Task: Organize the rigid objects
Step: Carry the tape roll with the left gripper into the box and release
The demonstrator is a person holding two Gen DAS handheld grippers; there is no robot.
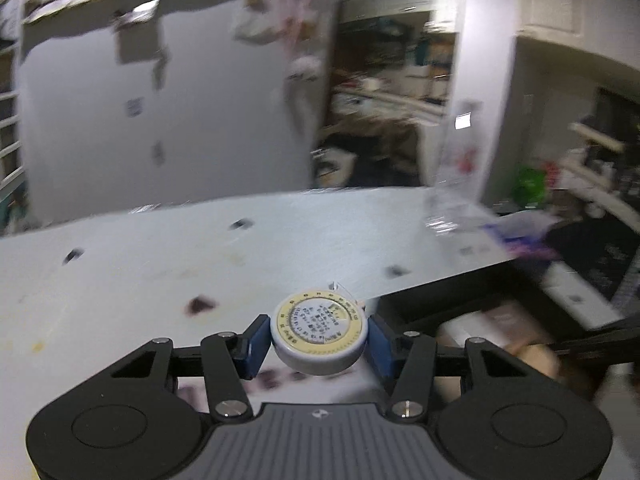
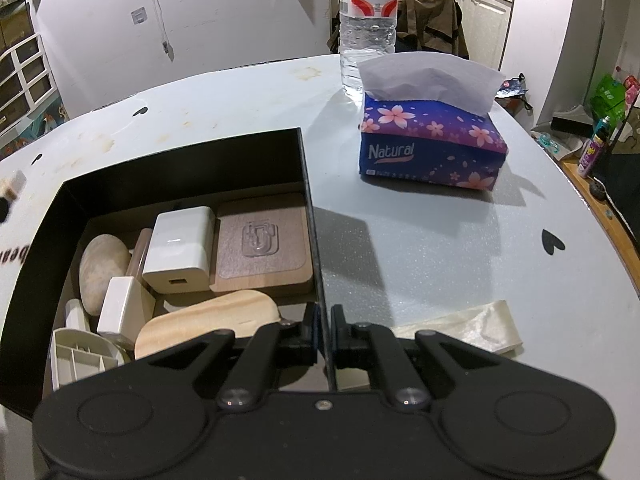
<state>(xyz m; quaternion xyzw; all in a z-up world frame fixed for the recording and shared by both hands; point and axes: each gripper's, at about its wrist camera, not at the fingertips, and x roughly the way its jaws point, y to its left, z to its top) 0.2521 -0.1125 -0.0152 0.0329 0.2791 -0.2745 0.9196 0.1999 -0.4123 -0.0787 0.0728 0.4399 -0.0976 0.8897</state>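
In the left wrist view my left gripper (image 1: 319, 340) is shut on a round tape measure (image 1: 319, 334), white with a yellow dial face, held flat above the pale table (image 1: 160, 264). The black box (image 1: 432, 304) shows at the right of that view, blurred. In the right wrist view my right gripper (image 2: 325, 334) is shut on the right wall of the black box (image 2: 310, 184). Inside the box lie a white charger (image 2: 180, 254), a wooden coaster (image 2: 262, 246), a smooth stone (image 2: 102, 272), a wooden paddle shape (image 2: 208, 324) and white plastic pieces (image 2: 120, 312).
A blue flowered tissue pack (image 2: 432, 148) and a clear water bottle (image 2: 368, 20) stand on the table behind the box. A cream ribbon strip (image 2: 472, 328) lies by my right gripper. Dark heart stickers (image 2: 553, 242) dot the tabletop. Clutter fills the room to the right.
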